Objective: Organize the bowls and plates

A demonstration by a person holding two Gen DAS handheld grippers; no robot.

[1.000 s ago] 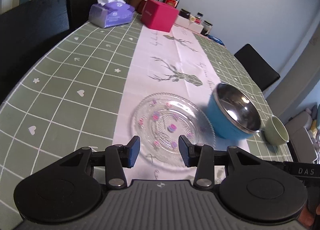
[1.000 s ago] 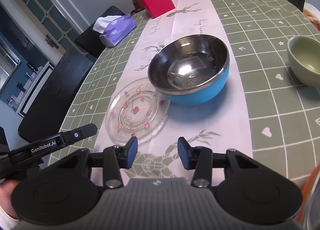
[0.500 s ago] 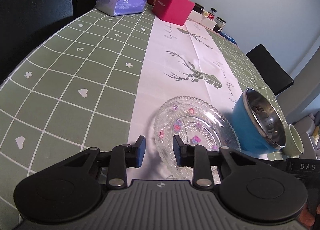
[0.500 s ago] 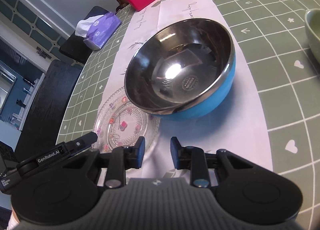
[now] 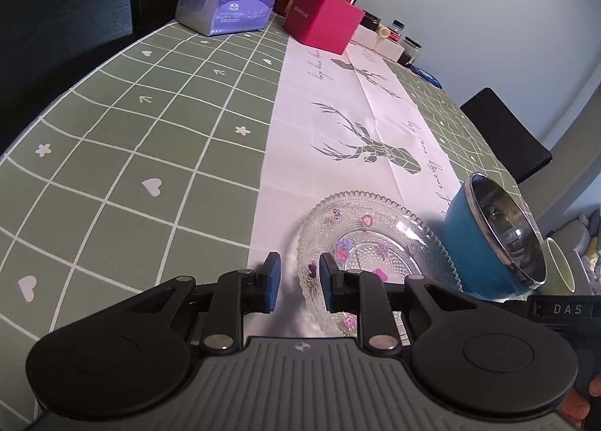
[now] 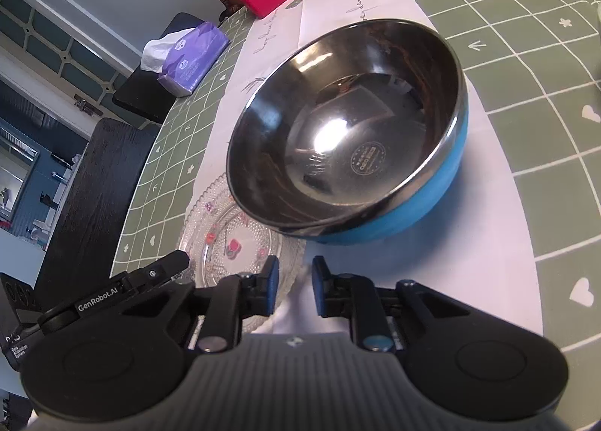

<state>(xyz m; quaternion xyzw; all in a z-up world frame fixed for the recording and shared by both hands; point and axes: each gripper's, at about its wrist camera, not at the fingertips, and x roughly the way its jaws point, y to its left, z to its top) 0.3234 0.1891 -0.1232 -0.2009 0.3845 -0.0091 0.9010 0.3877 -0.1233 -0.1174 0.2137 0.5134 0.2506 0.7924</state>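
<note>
Glass, clear and beaded, with pink and purple flower dots: round plate [image 5: 379,243] flat on white deer-print runner [image 5: 338,93], near front table edge. Left gripper [image 5: 300,282] low at plate's near-left rim, jaws closing, narrow gap left, rim between pads, not pressed yet. Right gripper [image 6: 296,281] at plate's near-right rim, pads drawn in tight on the rim edge, only a slim gap showing; clamped on the plate. Both claws on the same plate, side by side.

Blue bowl with shiny steel inside [image 6: 338,130] upright just beyond the right claw, just beside plate's far-right rim; touching or not, cannot tell. Pale green cup [image 5: 561,269] close behind bowl on the right.

Green checked tablecloth [image 5: 150,130] bare to the left of the plate, wide open room there and along the runner's middle. Pink cube box [image 5: 323,18], purple tissue pack [image 5: 225,10] and bottles well apart at far end. Black chairs [image 5: 507,130] along table sides.
</note>
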